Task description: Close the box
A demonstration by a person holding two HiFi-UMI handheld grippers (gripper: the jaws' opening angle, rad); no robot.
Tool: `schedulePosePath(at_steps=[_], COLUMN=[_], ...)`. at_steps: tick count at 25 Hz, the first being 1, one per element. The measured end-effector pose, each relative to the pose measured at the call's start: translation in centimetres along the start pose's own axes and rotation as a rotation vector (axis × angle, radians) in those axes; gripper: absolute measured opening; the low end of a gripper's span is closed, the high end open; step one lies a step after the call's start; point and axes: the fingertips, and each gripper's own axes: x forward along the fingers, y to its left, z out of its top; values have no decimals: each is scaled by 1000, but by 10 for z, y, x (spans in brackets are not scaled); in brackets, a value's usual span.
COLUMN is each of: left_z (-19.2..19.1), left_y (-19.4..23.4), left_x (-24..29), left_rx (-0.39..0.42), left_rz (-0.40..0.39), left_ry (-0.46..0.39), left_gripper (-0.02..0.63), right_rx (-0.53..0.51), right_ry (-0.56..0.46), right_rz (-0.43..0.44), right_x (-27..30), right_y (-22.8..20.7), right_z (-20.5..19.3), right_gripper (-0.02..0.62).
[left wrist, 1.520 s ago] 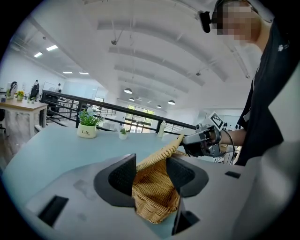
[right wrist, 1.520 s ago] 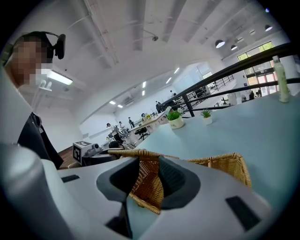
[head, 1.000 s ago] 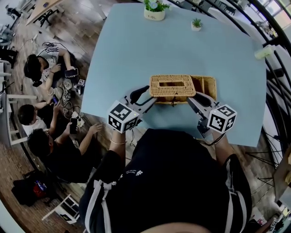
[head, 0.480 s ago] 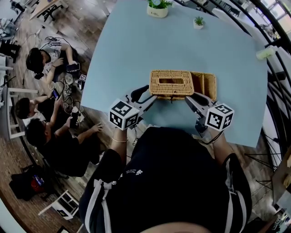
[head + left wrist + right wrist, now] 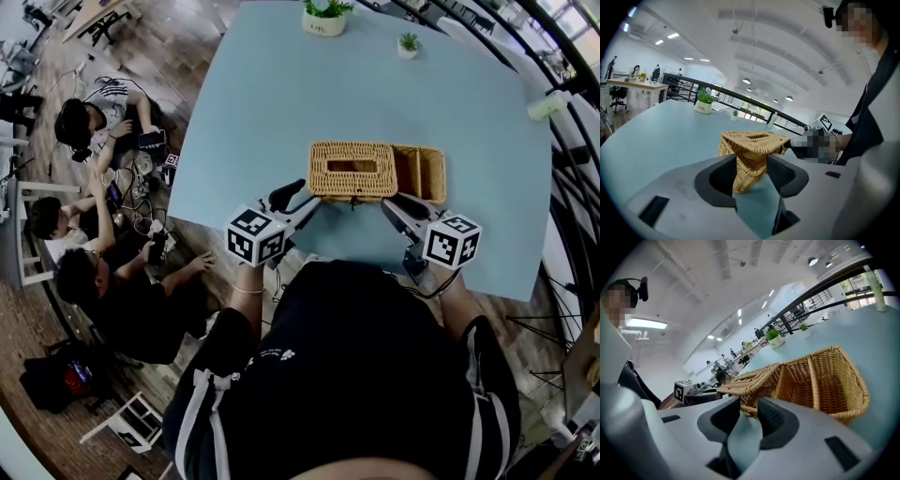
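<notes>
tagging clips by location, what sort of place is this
Probably an open-plan office or lab: a large pale blue table holding the woven wicker box, a black metal railing past it, and a wooden desk with office chairs farther off.

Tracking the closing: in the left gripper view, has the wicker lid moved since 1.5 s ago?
Yes: the lid has swung down, from steeply tilted to lying level over the table.

The box (image 5: 420, 174) sat near the middle of the counter's (image 5: 262, 103) near edge, its lid (image 5: 353, 170) over its left part. A plant pot (image 5: 324, 19) stood at the far edge, a second pot (image 5: 407, 45) right of it, and a bottle (image 5: 547, 108) by the right edge.
</notes>
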Motion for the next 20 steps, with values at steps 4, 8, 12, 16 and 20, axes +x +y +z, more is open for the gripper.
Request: schedulePosePath(at_steps=[4, 8, 12, 16, 20], left_z=[-8, -16, -15, -15, -10], left_y=[0, 0, 1, 1, 0], left_x=[2, 1, -1, -4, -10], left_rx=[-4, -9, -13, -16, -13], left_rz=[13, 23, 29, 38, 55], left_ry=[18, 36, 37, 26, 3], left_gripper=[186, 186, 186, 186, 186], right_rx=[6, 19, 18, 20, 11], right_ry=[7, 9, 10, 6, -11], right_rz=[-4, -5, -8, -5, 0], right_x=[-1, -3, -3, -5, -10], right_y=[-3, -3, -3, -2, 3], right_z=[-5, -7, -5, -7, -2], right_gripper=[114, 117, 124, 132, 132])
